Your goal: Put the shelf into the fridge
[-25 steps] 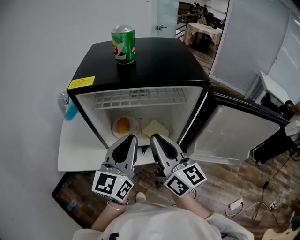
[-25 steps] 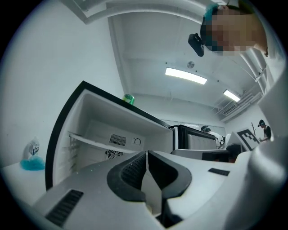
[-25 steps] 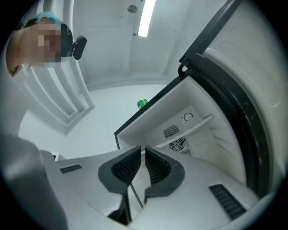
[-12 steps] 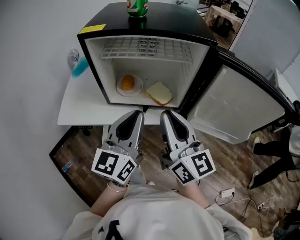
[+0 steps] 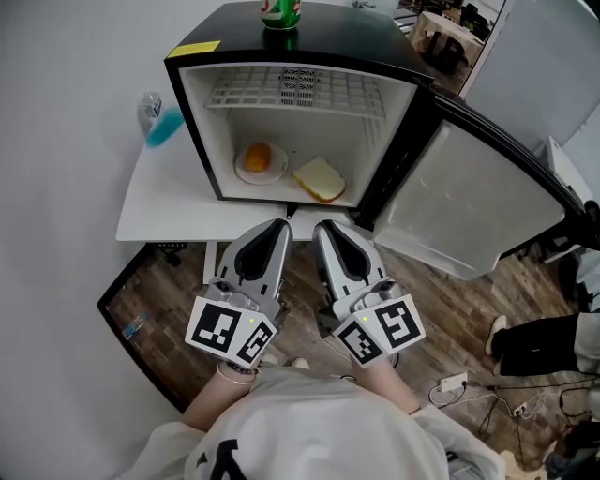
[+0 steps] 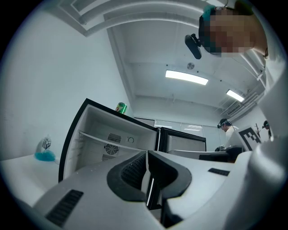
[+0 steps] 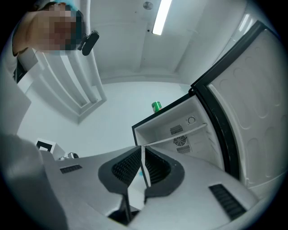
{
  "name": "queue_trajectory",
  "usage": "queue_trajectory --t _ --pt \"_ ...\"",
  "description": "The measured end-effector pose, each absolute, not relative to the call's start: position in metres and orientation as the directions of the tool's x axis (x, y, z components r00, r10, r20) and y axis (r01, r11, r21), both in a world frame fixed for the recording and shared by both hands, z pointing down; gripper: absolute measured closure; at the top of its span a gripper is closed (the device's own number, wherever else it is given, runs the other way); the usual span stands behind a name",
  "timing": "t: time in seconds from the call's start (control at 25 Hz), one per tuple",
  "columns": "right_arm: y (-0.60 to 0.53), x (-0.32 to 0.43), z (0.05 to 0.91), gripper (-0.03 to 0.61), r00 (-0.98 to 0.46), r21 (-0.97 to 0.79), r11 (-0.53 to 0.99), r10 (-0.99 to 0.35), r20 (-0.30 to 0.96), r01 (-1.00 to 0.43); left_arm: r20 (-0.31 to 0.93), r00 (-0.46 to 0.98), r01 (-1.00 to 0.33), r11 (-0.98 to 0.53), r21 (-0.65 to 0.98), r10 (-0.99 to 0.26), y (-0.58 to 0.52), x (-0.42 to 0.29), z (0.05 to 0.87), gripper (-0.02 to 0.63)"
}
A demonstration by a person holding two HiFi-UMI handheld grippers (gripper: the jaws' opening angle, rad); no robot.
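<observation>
- The green can (image 5: 280, 11) on the fridge's black top (image 5: 309, 37) was cut off by the upper edge of the head view, so we saw only its lower part.
- At 8 o'clock from the grippers, a dark panel (image 5: 141, 305) under the table was too dim for us to identify.
- At 3 o'clock, another person's legs (image 5: 534, 339) ran out of the frame.
- The left gripper (image 5: 274, 226) had its jaws pressed together with nothing between them. The right gripper (image 5: 324, 227) was likewise closed and empty. Both hung side by side in front of the table edge, clear of the fridge.
- The wire shelf (image 5: 295, 91) sat inside the fridge, high in the compartment, at 12 o'clock from us.
- It lay flat, its long axis running from 9 to 3 o'clock across the cavity. From both gripper views it showed edge-on as a thin white line.
- Below it, on the fridge floor, were an orange (image 5: 257, 155) on a small plate (image 5: 246, 174) and, just beside it at 3 o'clock, a slice of bread (image 5: 320, 180).
- The door (image 5: 469, 202) stood wide open toward 2 o'clock.
- The fridge rested on a white table (image 5: 173, 211), with a bottle of blue liquid (image 5: 157, 120) at 10 o'clock, against a pale wall.
- The floor was wood plank (image 5: 441, 314), with a white power strip (image 5: 453, 383) at 4 o'clock.
</observation>
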State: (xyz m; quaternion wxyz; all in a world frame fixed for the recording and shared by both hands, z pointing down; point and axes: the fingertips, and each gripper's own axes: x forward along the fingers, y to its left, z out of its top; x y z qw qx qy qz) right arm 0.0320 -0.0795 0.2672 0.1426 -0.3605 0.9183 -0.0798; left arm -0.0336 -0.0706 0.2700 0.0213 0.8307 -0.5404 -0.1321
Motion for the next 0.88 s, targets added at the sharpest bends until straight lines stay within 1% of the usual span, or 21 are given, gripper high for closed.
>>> queue_trajectory --t 0.32,0.52,0.68,0.88 --pt "-0.054 0.032 0.263 0.531 -0.698 -0.244 0.733 -0.68 -0.226 -0.635 -0.159 0.379 -0.894 -0.405 0.191 -0.912 -0.048 -0.029 0.282 0.594" --pt "-0.04 0.027 0.279 0.531 -0.709 -0.24 0.732 -0.679 -0.189 -0.637 -0.185 0.329 -0.904 -0.365 0.222 -0.926 -0.031 -0.05 0.287 0.594" --pt "-0.018 0.028 0.286 0.531 -0.694 -0.242 0.713 -0.699 -0.171 -0.659 -0.193 0.362 -0.899 -0.396 0.187 -0.912 -0.01 -0.047 0.284 0.594" --pt "0.018 0.017 0.287 0.531 -0.685 -0.235 0.7 -0.712 -0.153 -0.675 -0.174 0.379 -0.897 -0.407 0.173 -0.909 0.028 -0.053 0.286 0.594"
